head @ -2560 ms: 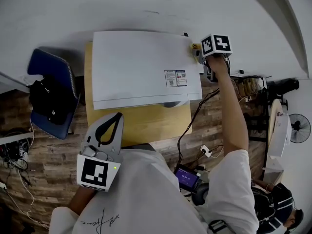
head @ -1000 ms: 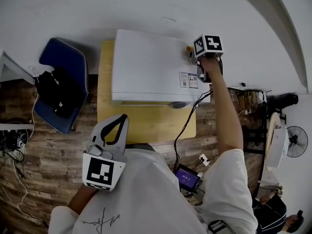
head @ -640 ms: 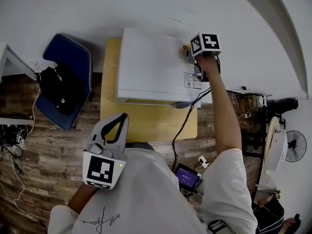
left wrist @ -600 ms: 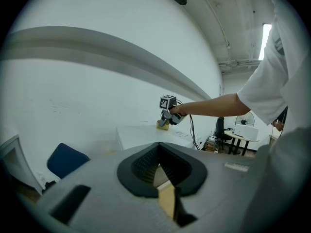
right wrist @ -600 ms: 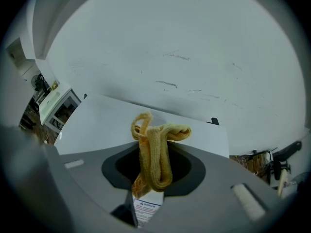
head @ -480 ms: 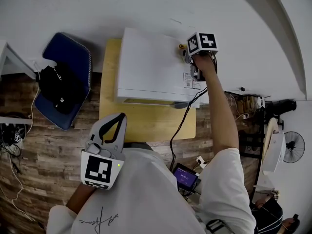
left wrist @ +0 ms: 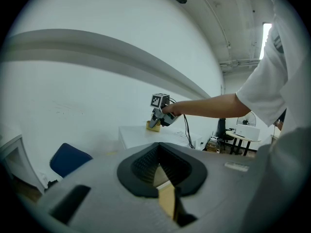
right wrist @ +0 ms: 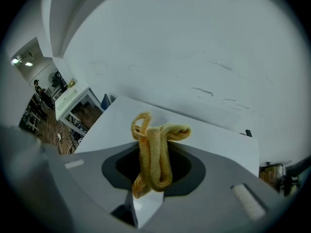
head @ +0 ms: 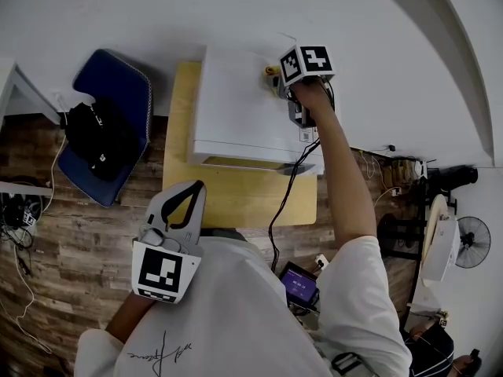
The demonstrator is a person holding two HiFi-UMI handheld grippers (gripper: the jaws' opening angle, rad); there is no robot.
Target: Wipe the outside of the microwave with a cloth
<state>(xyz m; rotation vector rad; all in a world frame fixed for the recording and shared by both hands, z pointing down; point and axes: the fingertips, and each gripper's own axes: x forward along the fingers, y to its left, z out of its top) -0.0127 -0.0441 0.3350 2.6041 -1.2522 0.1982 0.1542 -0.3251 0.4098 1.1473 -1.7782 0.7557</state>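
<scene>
Your right gripper [head: 278,85] is clamped on the yellow cloth [right wrist: 154,154], which bunches up out of the jaws in a folded loop. You are holding it down on the top of the microwave [head: 236,112], at the back edge by the wall and somewhat right of the middle. From there almost all of the white top lies toward the microwave's left side and toward its front. Its long axis runs side to side across you, so I judge the coming stroke should run along that length, not toward the wall. The microwave's front and sides are below the gripper's present level, and the cloth touches none of them. The right hand [head: 308,94] is plainly the nearer one. Your left gripper [head: 189,191] has its jaws together with nothing between them, and it hangs well apart from the microwave. It sits past the microwave's front, over the near edge of the wooden table [head: 236,203], close to your chest.
</scene>
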